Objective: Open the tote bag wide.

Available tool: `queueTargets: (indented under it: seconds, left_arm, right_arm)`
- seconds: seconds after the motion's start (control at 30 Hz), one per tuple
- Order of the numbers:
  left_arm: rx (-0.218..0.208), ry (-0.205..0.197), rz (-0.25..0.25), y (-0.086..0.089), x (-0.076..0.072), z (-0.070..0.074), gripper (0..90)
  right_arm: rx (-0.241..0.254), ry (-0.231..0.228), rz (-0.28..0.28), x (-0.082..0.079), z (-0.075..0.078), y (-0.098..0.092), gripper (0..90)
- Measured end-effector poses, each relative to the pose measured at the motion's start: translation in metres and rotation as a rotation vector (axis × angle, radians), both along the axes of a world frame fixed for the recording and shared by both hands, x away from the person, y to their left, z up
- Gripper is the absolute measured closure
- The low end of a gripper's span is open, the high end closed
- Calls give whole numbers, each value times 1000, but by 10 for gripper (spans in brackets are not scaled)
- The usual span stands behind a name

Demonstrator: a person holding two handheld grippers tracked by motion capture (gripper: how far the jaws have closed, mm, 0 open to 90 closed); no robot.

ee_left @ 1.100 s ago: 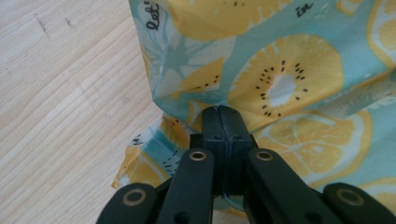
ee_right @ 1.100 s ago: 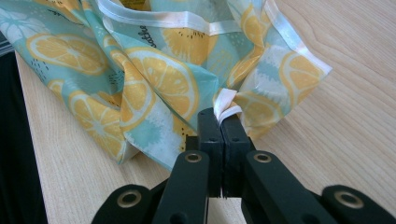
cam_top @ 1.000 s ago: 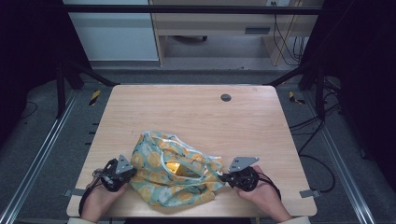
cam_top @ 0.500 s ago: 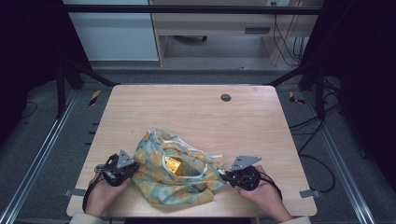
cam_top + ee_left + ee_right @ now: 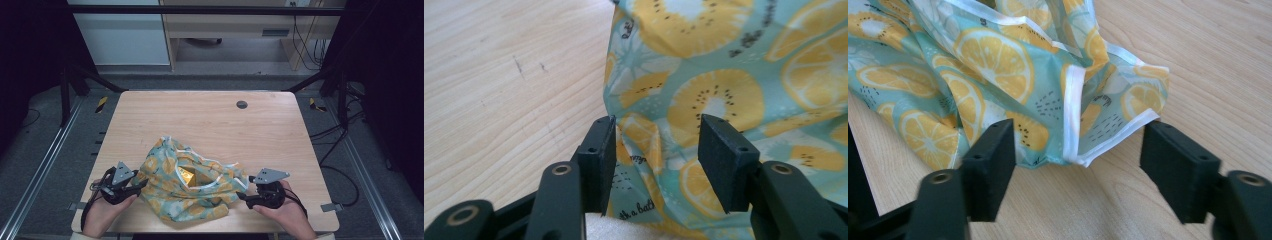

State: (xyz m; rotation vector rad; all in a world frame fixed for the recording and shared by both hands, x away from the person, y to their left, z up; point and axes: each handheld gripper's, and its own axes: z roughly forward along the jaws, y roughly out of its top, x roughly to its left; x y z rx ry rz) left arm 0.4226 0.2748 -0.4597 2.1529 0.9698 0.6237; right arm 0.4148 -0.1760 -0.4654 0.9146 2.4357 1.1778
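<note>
Black tongs parted beside bag

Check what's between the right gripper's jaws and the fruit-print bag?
Bare tabletop between the open right gripper and the fruit-print bag, per right gripper view.

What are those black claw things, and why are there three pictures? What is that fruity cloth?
Those claws are grippers, tools a person holds in each hand. One picture looks down from above the wooden table. The other two come from little cameras riding on the left gripper and the right gripper. On the table lies a crumpled cloth bag printed with orange and lemon slices, with something yellow inside. Both grippers' jaws have just been opening: cloth lies between them, but neither pinches it now, so nothing is held.
</note>
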Motion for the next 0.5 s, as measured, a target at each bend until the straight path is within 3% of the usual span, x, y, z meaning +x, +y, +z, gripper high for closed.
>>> queueTargets:
  seconds: [0.13, 0.27, 0.5]
  left_arm:
    - [-23, -13, -10, -2, -3, 4, 456]
    - [-17, -15, -18, -5, -4, 4, 445]
    - [-19, -16, -15, -6, -5, 4, 432]
  right_arm:
    - [10, -10, -15, -2, 4, 0, 201]
    - [22, -24, -23, -3, 7, -2, 157]
    - [42, -43, -24, -4, 18, 0, 146]
